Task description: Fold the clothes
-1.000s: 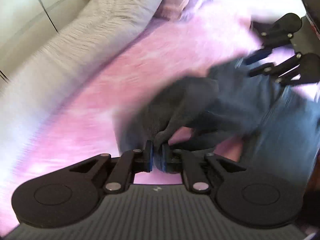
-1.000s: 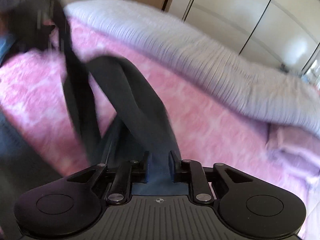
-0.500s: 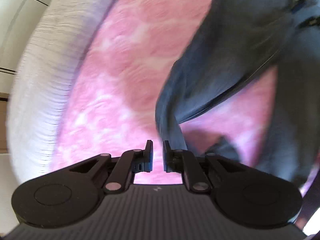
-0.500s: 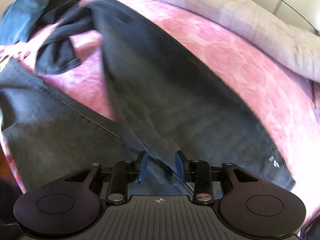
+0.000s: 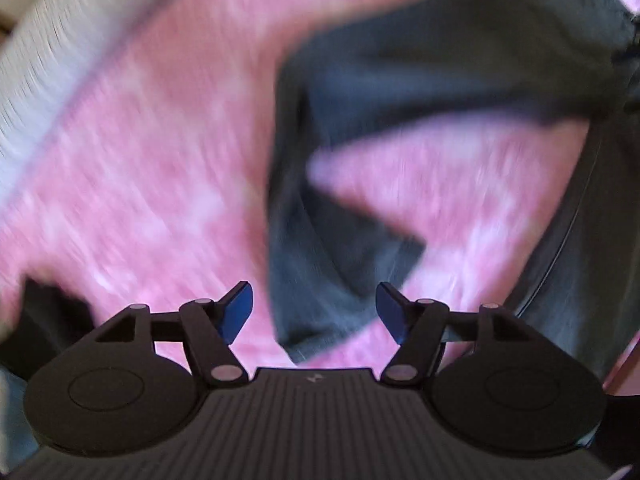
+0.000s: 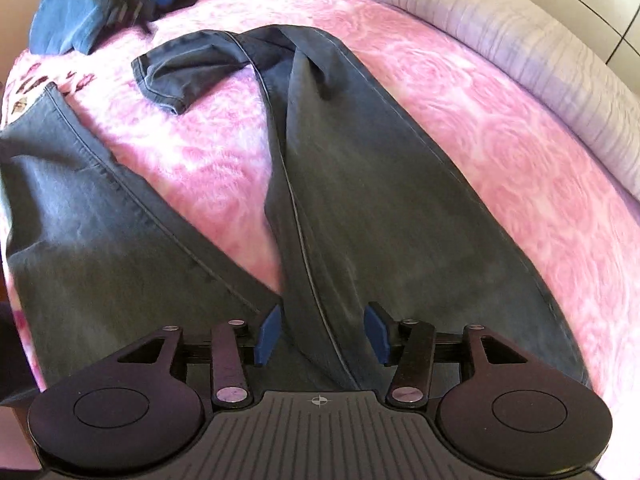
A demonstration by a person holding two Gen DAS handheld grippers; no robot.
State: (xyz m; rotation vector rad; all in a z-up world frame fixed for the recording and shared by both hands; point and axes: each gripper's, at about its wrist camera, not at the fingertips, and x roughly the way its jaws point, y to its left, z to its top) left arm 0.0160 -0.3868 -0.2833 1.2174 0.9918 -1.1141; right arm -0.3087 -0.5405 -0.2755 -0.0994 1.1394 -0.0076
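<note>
Both your hand-held grippers point steeply down, jaws opening: left hand-held gripper (image 5: 316,312) and right hand-held gripper (image 6: 322,334) grip nothing above the grey jeans (image 6: 380,208); open pink bedspread (image 6: 500,128) lies right.

Open bedspread: pink bedspread (image 6: 500,128) lies bare right of the jeans (image 6: 360,200).
Between legs: bare pink wedge.
Far right: rolled grey duvet (image 6: 540,40) borders the bed.
Top left: clothes pile (image 6: 80,12) blocks that corner.

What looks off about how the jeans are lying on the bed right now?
The dark jeans lie askew on the pink bedspread: the legs splay apart, and one leg's cuff end is bent sideways and crumpled instead of lying straight.
</note>
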